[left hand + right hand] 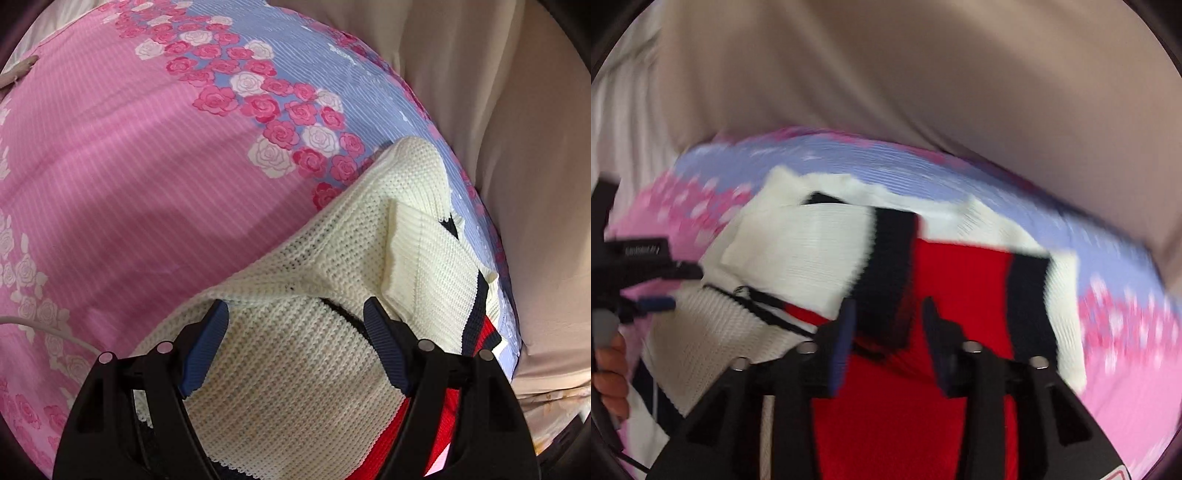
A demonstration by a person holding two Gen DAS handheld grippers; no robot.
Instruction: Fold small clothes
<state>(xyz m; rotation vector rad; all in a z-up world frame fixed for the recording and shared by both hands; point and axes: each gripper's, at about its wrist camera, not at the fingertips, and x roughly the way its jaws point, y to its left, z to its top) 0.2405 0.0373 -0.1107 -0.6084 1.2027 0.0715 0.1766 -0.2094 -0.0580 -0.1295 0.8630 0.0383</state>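
A small knit sweater, cream with red and navy stripes, lies on the bed. In the left wrist view its cream part (pixel 332 266) is folded over, with a ribbed sleeve on top. My left gripper (pixel 295 314) is open, its jaws spread just above the cream knit and holding nothing. In the right wrist view, which is blurred, the sweater (pixel 960 288) shows its red and navy bands. My right gripper (pixel 888 314) is open over the red band. The left gripper (pixel 650 304) shows at the left edge of that view, over the sweater's left side.
The sweater rests on a pink and lilac bedsheet (pixel 129 166) printed with roses. A beige bedcover or curtain (pixel 517 129) lies beyond the sheet's right edge and fills the top of the right wrist view (pixel 923 74). A white cable (pixel 44 325) crosses the sheet at the left.
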